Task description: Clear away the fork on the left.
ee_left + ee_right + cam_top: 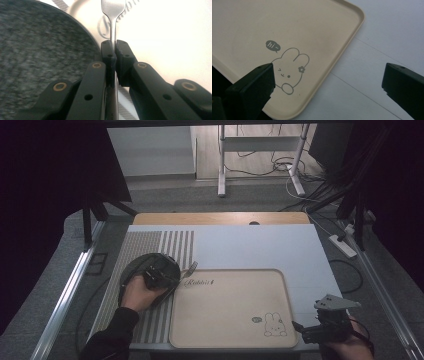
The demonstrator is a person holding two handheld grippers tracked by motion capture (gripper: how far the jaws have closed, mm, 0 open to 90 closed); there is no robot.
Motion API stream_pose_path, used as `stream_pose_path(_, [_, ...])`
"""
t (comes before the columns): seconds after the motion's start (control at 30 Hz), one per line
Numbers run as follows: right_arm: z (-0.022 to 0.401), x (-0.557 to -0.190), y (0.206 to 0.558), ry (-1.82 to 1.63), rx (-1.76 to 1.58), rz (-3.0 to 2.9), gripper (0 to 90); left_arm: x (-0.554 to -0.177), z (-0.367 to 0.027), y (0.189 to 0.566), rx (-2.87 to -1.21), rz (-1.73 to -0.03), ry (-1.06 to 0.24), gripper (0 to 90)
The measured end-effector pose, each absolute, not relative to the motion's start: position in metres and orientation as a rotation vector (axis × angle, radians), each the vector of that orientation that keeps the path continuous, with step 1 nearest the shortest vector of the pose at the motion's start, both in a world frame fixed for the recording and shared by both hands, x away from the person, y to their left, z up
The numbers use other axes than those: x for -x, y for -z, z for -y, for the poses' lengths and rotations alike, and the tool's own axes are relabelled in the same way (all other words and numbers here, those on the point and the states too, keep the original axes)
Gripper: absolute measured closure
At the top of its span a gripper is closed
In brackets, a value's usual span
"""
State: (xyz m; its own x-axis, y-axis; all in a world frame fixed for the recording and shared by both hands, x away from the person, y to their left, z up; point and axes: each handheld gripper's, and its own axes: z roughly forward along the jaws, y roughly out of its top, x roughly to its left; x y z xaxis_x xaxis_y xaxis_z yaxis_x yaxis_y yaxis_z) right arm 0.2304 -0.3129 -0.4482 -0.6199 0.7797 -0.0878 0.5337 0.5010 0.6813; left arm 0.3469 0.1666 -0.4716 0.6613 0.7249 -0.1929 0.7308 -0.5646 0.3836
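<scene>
Item: fork [189, 270], clamped by my left gripper [161, 272] at left centre of the high view, over the dark plate [131, 268], tines reaching the tray's [230, 340] upper-left corner; right gripper [320, 330] gaping, empty, lower right; I judge pickup done, placing left.

1. Left gripper [176, 274]: jaws pinched nearly together, clamped on a thin metal handle; pads [109, 51] press it from both sides.
2. Left hand [140, 292] wraps the gripper body, dark sleeve, forearm in from bottom-left, angled up & right.
3. Right gripper [300, 327]: low at bottom-right, jaws wide apart, nothing between; points left.
4. Right hand [350, 346] grips it from behind.
</scene>
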Motion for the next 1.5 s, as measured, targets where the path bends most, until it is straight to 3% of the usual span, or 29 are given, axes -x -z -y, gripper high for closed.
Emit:
stream_pose_path(0.9, [0.312, -0.230, 0.448, -0.868, -1.066, -2.373, 0.0, -0.294, -0.091, 0.498, -2.518, -1.164, 0.068, 85.2])
stream_pose_path(1.0, [0.311, -0.230, 0.449, -0.866, -1.064, -2.375, 0.0, -0.293, -0.089, 0.503, -2.536, -1.139, 0.069, 83.8])
stream_pose_path(1.13, [0.311, -0.230, 0.449, -0.861, -1.062, -2.379, 0.0, -0.291, -0.091, 0.495, -2.504, -1.094, 0.034, 73.9])
stream_pose_path(1.3, [0.311, -0.230, 0.449, -0.855, -1.061, -2.381, 0.0, -0.286, -0.083, 0.487, -2.489, -0.965, 0.043, 89.1])
stream_pose_path(1.5, [0.310, -0.230, 0.449, -0.850, -1.052, -2.384, 0.0, -0.293, -0.075, 0.502, -2.564, -1.013, 0.025, 89.2])
